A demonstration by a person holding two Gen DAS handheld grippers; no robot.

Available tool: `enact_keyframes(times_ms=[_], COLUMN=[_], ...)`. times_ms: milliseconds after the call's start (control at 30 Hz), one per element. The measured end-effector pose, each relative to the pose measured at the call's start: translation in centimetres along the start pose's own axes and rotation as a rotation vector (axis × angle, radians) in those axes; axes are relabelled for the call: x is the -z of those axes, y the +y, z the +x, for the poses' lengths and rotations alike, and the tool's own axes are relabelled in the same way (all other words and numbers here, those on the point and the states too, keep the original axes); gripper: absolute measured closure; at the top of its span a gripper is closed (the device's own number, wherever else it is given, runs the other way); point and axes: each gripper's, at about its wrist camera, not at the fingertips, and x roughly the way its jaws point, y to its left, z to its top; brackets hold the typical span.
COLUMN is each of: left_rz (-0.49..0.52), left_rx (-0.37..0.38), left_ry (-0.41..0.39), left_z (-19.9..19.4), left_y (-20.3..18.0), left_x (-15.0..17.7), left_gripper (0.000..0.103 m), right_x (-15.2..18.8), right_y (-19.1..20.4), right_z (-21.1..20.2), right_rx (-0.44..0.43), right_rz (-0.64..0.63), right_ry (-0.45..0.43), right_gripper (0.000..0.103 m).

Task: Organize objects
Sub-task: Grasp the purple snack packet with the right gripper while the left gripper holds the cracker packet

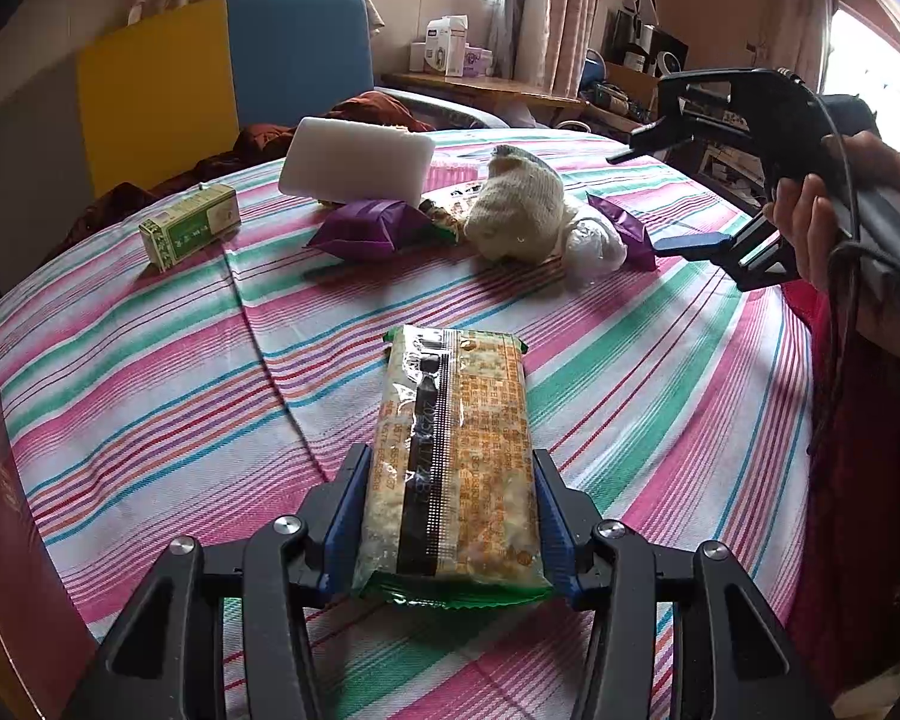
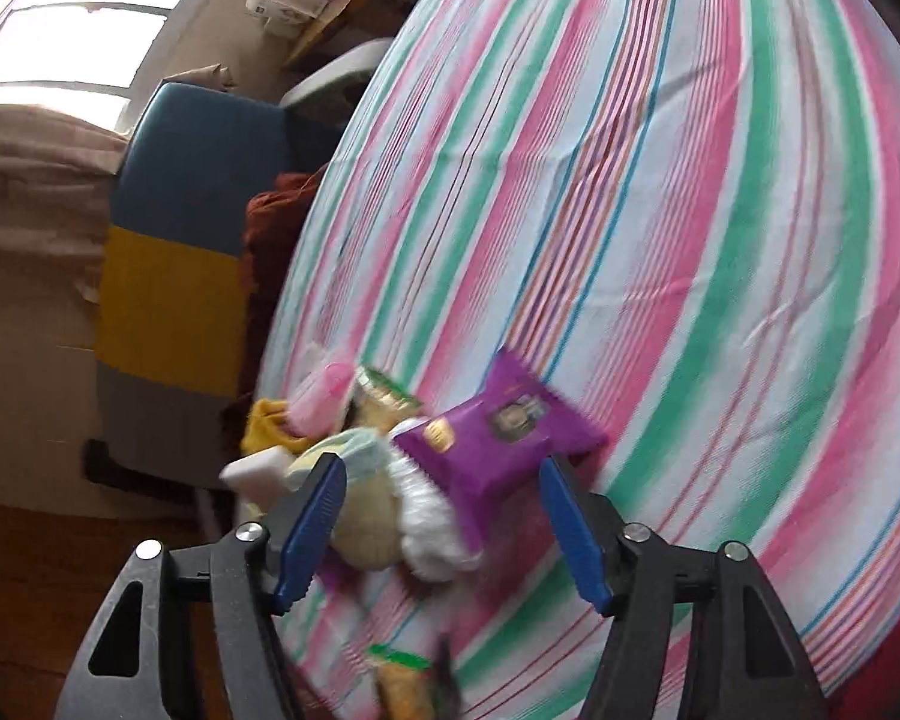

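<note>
Left gripper (image 1: 450, 531) pinching snack packet (image 1: 453, 462) across its width; light, crinkly, crushable. Right gripper (image 2: 441, 531) spread, empty.

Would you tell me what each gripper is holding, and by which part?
Left gripper clamps the snack bar packet across its long sides, near the closer end. Right gripper is open, holding nothing.
</note>
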Motion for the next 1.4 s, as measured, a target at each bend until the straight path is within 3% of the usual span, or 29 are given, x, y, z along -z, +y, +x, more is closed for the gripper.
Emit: enact_keyframes(times_ms=[133,333,467,567,633,700,800,967,1100,1267,1400], left_rz=[-0.005,-0.015,-0.021,-0.027,-0.031,-0.031,-0.034,-0.037,-0.038,-0.028,-0.076], left_rx=[0.006,0.02,0.027,0.034,0.039,0.041,0.046,0.05,0.051,0.04,0.087], left_ry=[-0.001,-0.003,-0.005,-0.006,-0.007,-0.007,-0.007,-0.008,-0.008,-0.005,0.009], left_z=[-0.1,0.0,0.0,-0.1,-0.1,-0.2,-0.2,-0.2,-0.2,-0.3,-1.1], left_y=[0.1,0.4,0.6,0.6,0.7,0.7,0.7,0.8,0.8,0.9,1.9], left_x=[0.1,0.0,0.0,0.1,0.1,0.1,0.2,0.2,0.2,0.2,-0.1], left_gripper=[0.051,0.051,0.051,0.051,0.051,0.051,0.051,0.05,0.051,0.054,0.055], right_x=[0.4,-1.1,-2.5,-3.3,-3.7,-4.2,-4.0,-2.7,-1.8,-0.9,0.3], right_y=[-0.6,0.1,1.5,2.7,1.8,1.6,2.7,4.1,4.8,5.4,6.4], right_z=[1.2,0.9,1.6,2.6,2.6,2.2,2.5,2.9,3.4,1.4,-1.9], right_rx=[-0.01,0.025,0.085,0.182,0.207,0.226,0.322,0.395,0.475,0.469,0.413], right_rz=[0.093,0.164,0.102,0.001,0.0,-0.012,-0.128,-0.265,-0.368,-0.435,-0.505], right_ry=[0.063,0.008,-0.008,0.002,0.008,0.0,0.018,0.065,0.068,0.025,-0.017], right_gripper=[0.034,0.034,0.033,0.034,0.035,0.04,0.047,0.048,0.061,0.065,0.065])
